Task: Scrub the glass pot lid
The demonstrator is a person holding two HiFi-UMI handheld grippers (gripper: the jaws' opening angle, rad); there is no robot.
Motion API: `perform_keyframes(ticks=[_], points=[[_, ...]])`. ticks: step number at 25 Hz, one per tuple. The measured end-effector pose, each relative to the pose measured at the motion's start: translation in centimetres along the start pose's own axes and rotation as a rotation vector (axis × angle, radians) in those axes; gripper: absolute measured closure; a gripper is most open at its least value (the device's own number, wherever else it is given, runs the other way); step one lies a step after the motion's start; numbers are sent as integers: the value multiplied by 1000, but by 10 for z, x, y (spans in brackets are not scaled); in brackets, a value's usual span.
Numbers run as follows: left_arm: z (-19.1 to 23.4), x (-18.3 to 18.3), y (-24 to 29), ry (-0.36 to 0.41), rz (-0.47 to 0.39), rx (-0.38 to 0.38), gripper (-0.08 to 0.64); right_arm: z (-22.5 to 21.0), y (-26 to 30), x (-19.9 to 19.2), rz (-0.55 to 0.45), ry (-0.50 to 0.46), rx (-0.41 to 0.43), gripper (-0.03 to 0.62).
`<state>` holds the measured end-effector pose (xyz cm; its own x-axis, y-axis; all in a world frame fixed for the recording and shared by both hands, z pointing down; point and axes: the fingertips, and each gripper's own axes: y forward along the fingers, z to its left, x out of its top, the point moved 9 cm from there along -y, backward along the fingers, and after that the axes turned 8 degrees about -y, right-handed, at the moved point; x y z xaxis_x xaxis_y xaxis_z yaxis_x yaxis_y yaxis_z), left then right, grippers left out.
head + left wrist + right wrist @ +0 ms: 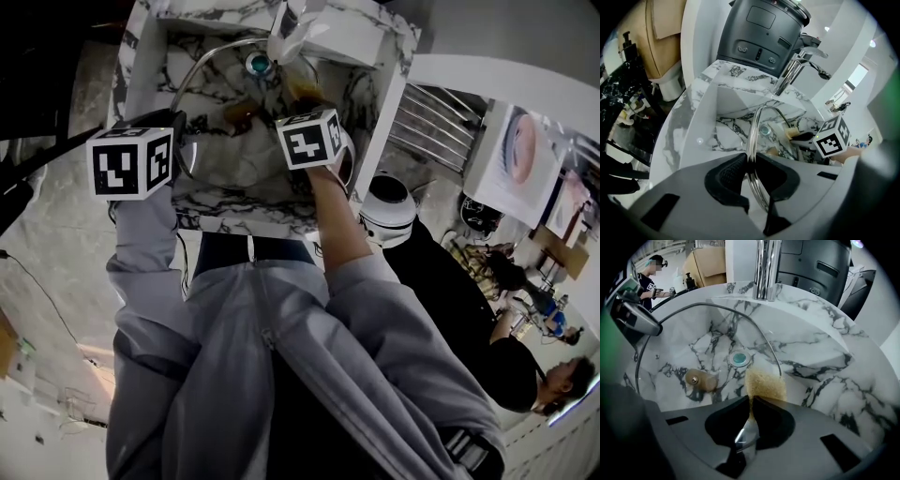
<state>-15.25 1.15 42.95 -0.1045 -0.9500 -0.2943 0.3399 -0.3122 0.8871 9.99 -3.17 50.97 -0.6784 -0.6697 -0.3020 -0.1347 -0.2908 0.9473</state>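
Note:
The glass pot lid [679, 348] stands tilted in the marble sink [216, 202], and its metal rim [752, 136] runs straight between my left jaws. My left gripper [750, 164] is shut on that rim at the lid's near left edge. Facing me in the right gripper view is the lid's brown knob [697, 379]. A yellow-brown scrub sponge [765, 384] is clamped in my right gripper [751, 404], and the sponge rests against the glass close to the rim's right side. In the head view the sponge [306, 90] sits just beyond the right marker cube [309, 139].
A chrome tap [792, 70] rises behind the basin, with a dark appliance [759, 33] behind it. The sink's drain [739, 358] shows through the glass. A white round appliance [389, 208] stands right of the sink. People [530, 361] are at the far right.

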Motion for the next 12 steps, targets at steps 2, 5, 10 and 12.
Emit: perform_keyframes(ticks=[2, 5, 10, 12], points=[[1, 0, 1, -3, 3, -4, 482, 4, -2, -6, 20, 4, 10, 551], [2, -2, 0, -15, 12, -5, 482, 11, -5, -16, 64, 40, 44, 551], [1, -1, -3, -19, 20, -2, 482, 22, -5, -26, 149, 48, 139, 551], [0, 1, -3, -17, 22, -1, 482, 24, -6, -28, 186, 38, 158, 551]])
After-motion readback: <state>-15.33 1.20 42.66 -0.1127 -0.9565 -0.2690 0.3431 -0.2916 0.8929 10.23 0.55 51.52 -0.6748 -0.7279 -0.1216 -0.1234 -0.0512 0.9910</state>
